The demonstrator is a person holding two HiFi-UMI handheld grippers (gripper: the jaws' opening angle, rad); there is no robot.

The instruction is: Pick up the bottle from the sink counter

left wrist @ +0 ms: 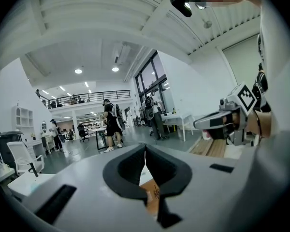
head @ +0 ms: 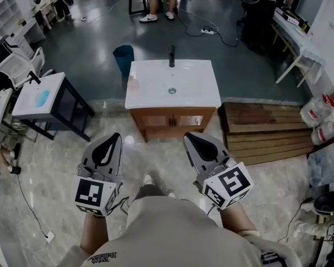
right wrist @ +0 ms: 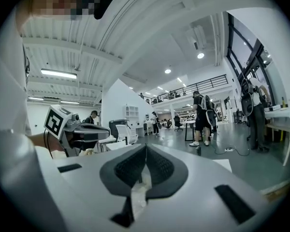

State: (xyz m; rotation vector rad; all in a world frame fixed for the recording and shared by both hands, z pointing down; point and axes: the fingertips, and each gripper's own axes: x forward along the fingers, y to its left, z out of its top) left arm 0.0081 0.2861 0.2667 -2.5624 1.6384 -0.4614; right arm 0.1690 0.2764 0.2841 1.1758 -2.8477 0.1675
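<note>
The left tool (head: 114,137) and the right tool (head: 188,137) are both closed and hold nothing, well short of the bench (head: 200,96). The bottle (head: 132,83), pale and hard to see, seems to stand at the bench's left edge. It is better to step closer and open the left tool before reaching.

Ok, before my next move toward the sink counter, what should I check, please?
1. Left gripper empty: ok, jaws together, nothing between them.
2. Right gripper empty: ok, jaws together, nothing held.
3. Jaws open for a grasp: not ok, both shut.
4. Target found: cannot tell; only a faint pale shape at the sink counter's left edge.
5. Grippers at the counter: not ok, both are short of the wooden cabinet.
</note>
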